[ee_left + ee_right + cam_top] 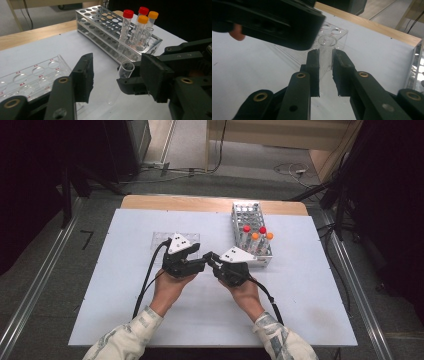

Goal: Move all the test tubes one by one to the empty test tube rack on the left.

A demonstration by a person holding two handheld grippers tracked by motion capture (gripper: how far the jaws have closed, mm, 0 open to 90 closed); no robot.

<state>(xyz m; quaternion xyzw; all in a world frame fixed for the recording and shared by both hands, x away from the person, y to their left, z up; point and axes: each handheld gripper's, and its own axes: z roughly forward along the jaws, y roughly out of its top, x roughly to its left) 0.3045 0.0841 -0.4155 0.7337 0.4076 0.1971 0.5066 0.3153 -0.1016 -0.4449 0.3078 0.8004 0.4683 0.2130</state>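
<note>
My right gripper (325, 53) is shut on a clear uncapped tube (327, 41), which stands upright with its open rim above the jaws. In the left gripper view the same tube (125, 71) stands between the jaws of my left gripper (116, 67), held from the right by the other gripper. My left gripper's left pad (86, 75) is well apart from the glass; the right pad (152, 75) is close beside it. In the high view my left gripper (200, 265) and right gripper (211, 258) meet tip to tip over the middle of the white table (125, 310).
A metal tube rack (250, 215) stands at the back right with several tubes in it, capped red (128, 13) and orange (143, 19). A clear plastic rack (162, 240) with labelled holes (32, 77) lies behind the left hand. The table's wooden far edge (150, 202) runs behind both.
</note>
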